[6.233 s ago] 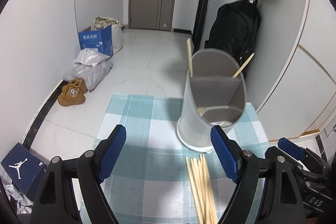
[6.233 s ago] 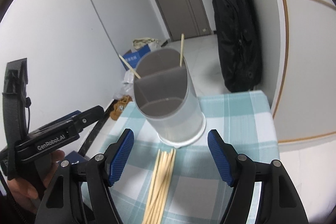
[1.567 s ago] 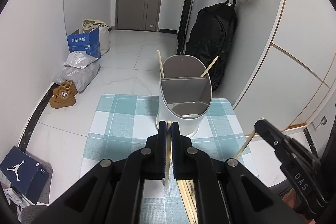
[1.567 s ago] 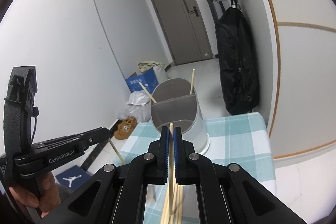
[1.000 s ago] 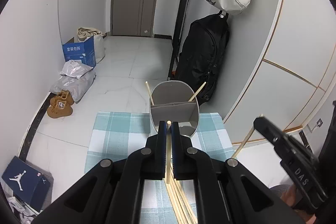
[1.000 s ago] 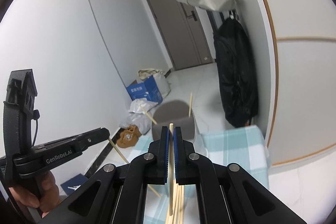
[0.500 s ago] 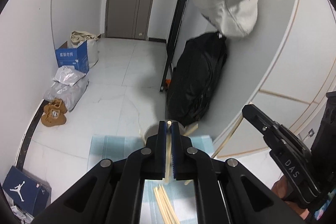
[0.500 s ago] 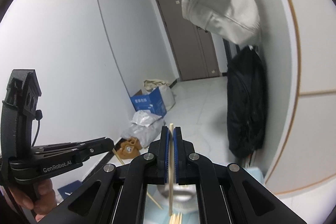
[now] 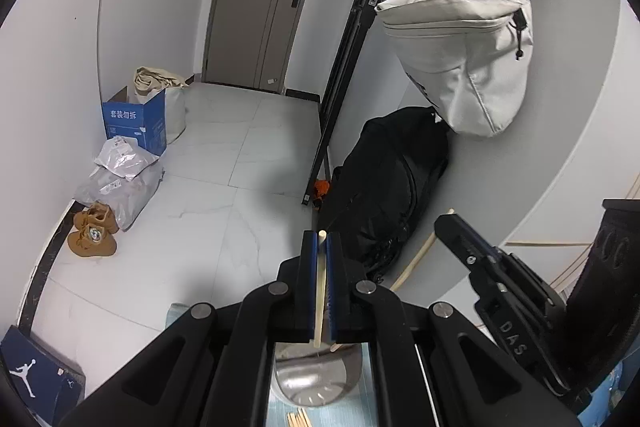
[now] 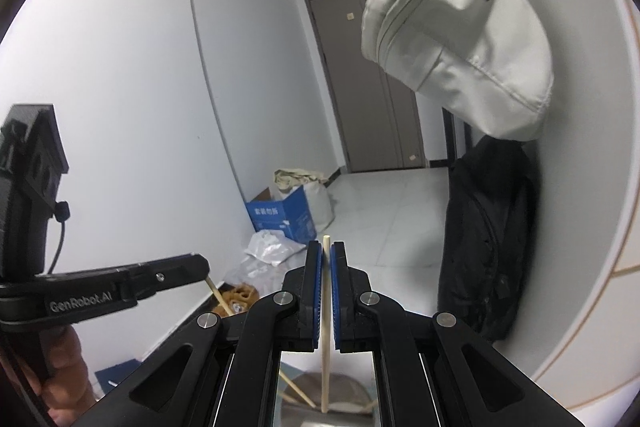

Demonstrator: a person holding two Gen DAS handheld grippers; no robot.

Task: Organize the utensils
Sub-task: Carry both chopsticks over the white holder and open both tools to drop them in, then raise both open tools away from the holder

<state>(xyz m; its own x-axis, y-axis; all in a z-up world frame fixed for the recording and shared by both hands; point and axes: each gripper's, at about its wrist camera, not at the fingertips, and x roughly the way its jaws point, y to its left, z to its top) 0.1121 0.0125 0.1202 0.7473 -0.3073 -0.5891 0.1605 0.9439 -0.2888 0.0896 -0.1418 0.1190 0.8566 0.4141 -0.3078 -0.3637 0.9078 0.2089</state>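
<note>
Holding one chopstick apiece, both grippers sit above the grey utensil holder (image 9: 316, 383), which shows only as a sliver below and behind the jaws in each wrist view. Left gripper (image 9: 321, 239): jaws pinched fully together on the left chopstick (image 9: 319, 291), which runs up between the blue pads, its top end just proud of the fingertips and its lower end hanging toward the holder's mouth. Right gripper (image 10: 326, 251): jaws likewise closed tight on the right chopstick (image 10: 325, 327), upright between the pads, lower tip over the holder's rim (image 10: 340, 381). A further chopstick (image 10: 298, 393) already leans inside the holder, to the left of the right jaws' centreline. Loose chopsticks (image 9: 298, 419) lie on the checked cloth (image 9: 372, 403) just below the holder in the left view, so sorting is judged only partly done. Step in hand, as judged: carry and align over the holder ahead of the drop. The next move calls for lining each stick's lower tip over an open compartment, lowering until the tip is inside the rim, then parting the jaws. Which compartment lies under which stick cannot be told, the divider being hidden. Risk noted: a stick released off-centre could strike the rim and tip out.
</note>
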